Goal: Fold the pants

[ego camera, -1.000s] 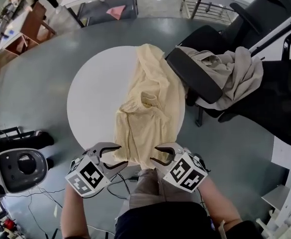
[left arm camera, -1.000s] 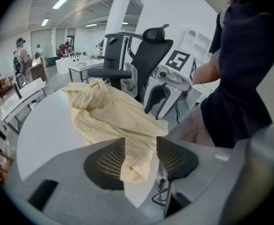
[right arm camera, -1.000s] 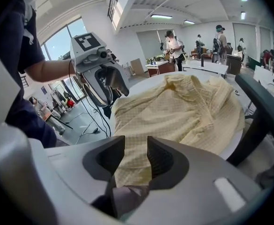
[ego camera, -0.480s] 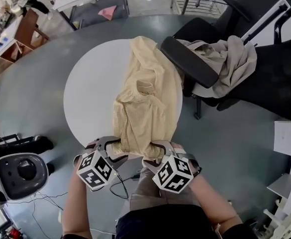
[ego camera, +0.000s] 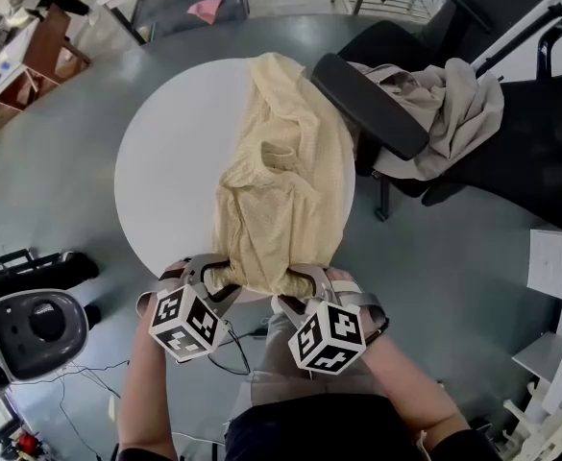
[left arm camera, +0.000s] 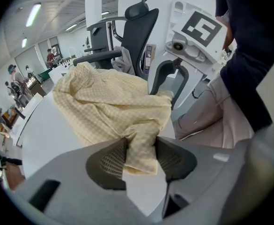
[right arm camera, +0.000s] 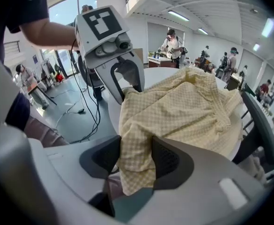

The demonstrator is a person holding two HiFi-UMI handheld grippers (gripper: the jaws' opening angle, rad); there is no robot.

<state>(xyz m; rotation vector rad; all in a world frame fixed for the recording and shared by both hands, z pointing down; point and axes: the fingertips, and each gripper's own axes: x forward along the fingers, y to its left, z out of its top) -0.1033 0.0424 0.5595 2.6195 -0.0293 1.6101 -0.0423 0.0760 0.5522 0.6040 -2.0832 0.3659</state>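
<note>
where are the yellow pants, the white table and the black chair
yellow pants (ego camera: 281,190), head view, middle of the crumpled cloth
white table (ego camera: 170,157), head view, bare top left of the pants
black chair (ego camera: 369,107), head view, long black pad nearest the table

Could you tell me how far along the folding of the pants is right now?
Nothing is folded yet: the pants lie bunched on the round table. In hand: the left gripper and right gripper have just been closing on the near edge, fabric pinched in both. To do: spreading flat and every fold.

Grey floor, black office chair
</note>
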